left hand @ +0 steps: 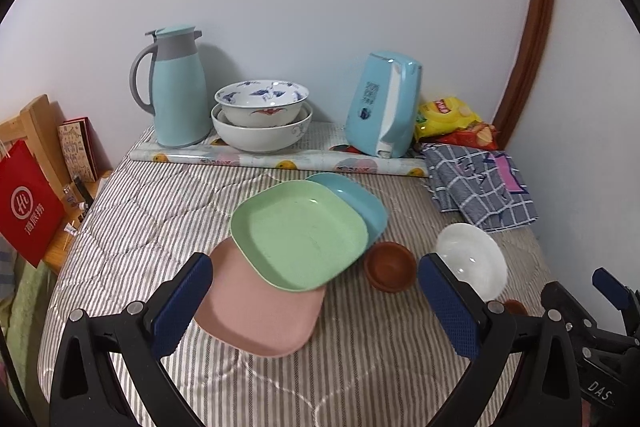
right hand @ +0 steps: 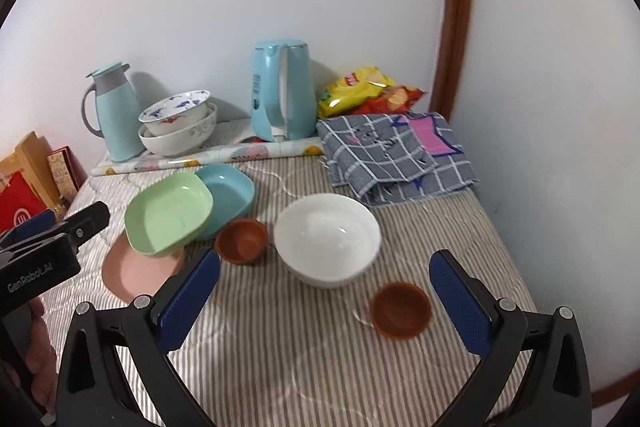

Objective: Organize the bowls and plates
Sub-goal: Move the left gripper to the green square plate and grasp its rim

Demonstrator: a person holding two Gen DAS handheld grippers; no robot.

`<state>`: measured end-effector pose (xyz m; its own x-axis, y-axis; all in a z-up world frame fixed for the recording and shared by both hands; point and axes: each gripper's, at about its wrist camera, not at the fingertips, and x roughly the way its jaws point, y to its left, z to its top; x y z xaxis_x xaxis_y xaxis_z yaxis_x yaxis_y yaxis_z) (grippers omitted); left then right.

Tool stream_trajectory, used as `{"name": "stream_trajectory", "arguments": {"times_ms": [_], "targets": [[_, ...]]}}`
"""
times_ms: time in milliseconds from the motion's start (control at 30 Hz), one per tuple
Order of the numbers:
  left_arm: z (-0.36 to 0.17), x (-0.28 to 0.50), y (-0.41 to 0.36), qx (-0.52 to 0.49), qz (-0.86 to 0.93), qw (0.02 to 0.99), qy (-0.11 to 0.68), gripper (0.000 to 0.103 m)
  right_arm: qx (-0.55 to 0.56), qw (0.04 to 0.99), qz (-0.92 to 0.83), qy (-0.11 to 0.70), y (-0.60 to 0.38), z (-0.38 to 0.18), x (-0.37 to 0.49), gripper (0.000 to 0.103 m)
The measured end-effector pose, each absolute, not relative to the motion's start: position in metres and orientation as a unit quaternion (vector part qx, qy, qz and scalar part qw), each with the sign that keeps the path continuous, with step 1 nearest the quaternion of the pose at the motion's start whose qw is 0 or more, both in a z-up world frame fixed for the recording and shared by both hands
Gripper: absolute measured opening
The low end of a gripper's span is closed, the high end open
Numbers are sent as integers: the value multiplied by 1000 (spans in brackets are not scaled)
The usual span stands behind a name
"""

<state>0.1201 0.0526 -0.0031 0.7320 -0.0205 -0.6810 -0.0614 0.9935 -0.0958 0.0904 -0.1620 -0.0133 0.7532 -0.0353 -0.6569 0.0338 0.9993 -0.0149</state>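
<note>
- The left gripper [left hand: 316, 301] stands with its jaws wide apart and holds nothing; it hovers above the near part of the striped quilt [left hand: 160, 211], and the pink plate [left hand: 260, 319] shows between its blue pads.
- The right gripper [right hand: 325, 299] is also spread wide and empty; the near brown bowl [right hand: 400, 310] sits just inside its right pad, somewhat blurred.
- In the left wrist view this near brown bowl is almost wholly hidden behind the left gripper's right finger.
- The pink plate lies lowest in a fanned pile near the quilt's middle, half covered by the green plate [left hand: 298, 233], which also overlaps the blue plate [left hand: 352, 201] behind it.
- A second brown bowl [left hand: 390, 267] sits just beside the green plate, with the white bowl [right hand: 327, 239] to its right, close but apart.
- The right gripper's body reads "DAS" in the left view; the left one reads "GenRobot.AI" in the right view.
- Along the far edge, a blue-patterned bowl [left hand: 262, 101] nests in a larger white one [left hand: 262, 133], between a pale blue thermos jug [left hand: 178, 87] and a blue kettle [left hand: 382, 105] whose label print is too small to read.
- At the far right corner lie a checked cloth [right hand: 394, 157] and yellow and red snack bags [right hand: 370, 89], writing unreadable.
- A red bag [left hand: 26, 203] at the left edge bears Chinese characters, cut off by the frame.
</note>
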Motion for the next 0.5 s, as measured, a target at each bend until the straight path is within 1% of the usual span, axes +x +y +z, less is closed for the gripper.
{"name": "stream_trajectory", "arguments": {"times_ms": [200,300,433,467,500], "targets": [[-17,147,61,-33,36,922,384,103,-6,946,-10,323,-155,-20,110,103],[-25,158,69,-46,37,920,386,103,-5,949,5,316,-151,-26,121,103],[-34,173,76,-48,31,916,398,103,-2,945,20,327,-145,-34,139,103],[-37,177,77,-45,32,914,401,102,-3,941,25,337,-143,-36,145,103],[-38,180,77,-45,31,914,403,98,-4,939,25,343,-140,-38,151,103]]}}
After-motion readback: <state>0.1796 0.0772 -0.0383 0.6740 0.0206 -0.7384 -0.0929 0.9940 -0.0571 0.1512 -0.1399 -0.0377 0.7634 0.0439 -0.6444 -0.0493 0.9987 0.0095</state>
